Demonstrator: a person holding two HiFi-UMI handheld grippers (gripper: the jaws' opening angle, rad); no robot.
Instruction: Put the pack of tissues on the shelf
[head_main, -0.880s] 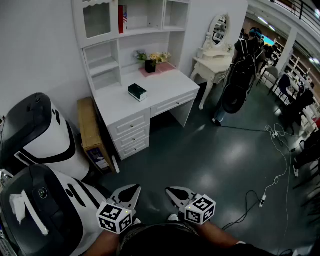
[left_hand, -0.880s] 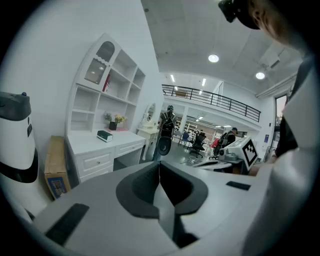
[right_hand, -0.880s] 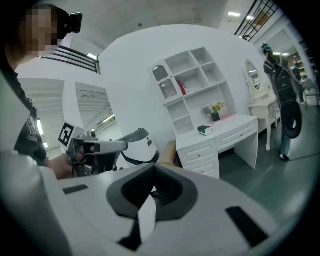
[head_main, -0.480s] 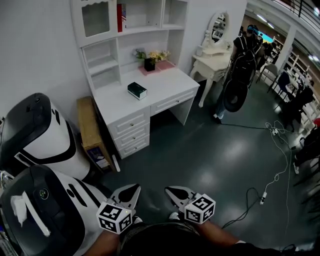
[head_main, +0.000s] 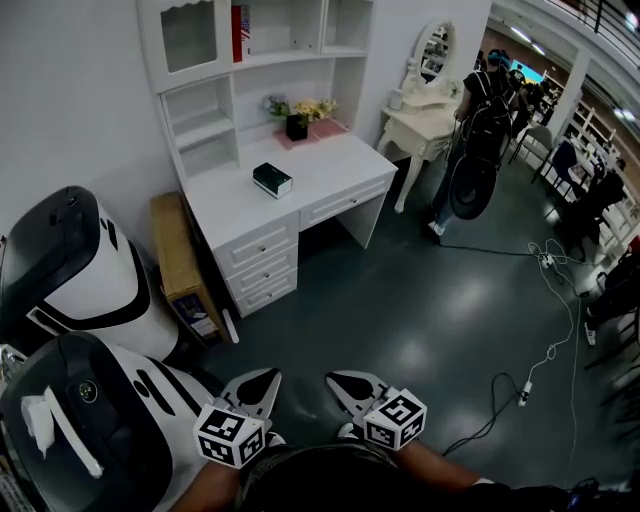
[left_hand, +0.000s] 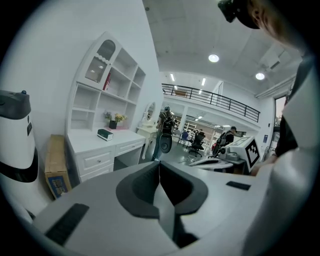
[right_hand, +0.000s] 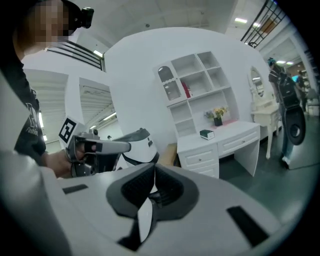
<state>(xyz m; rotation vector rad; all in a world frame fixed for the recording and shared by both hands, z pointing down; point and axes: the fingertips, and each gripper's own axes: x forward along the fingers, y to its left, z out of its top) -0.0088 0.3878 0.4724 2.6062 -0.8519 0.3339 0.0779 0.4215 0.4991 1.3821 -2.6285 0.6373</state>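
The dark green pack of tissues (head_main: 272, 180) lies on the white desk (head_main: 330, 160), far ahead of me; it shows small in the left gripper view (left_hand: 105, 134) and the right gripper view (right_hand: 206, 134). White shelves (head_main: 205, 130) rise over the desk's back. My left gripper (head_main: 258, 382) and right gripper (head_main: 342, 384) are held low and close to my body, well away from the desk. Both have their jaws pressed together with nothing between them.
Two white-and-black robot bodies (head_main: 75, 265) stand at the left. A cardboard box (head_main: 180, 255) leans beside the desk. A person (head_main: 475, 140) stands by a white dressing table (head_main: 425, 110) at the right. Cables (head_main: 545, 350) trail over the dark floor.
The view has drifted slightly; the person by the dressing table has shifted a little. Both grippers stay where they were.
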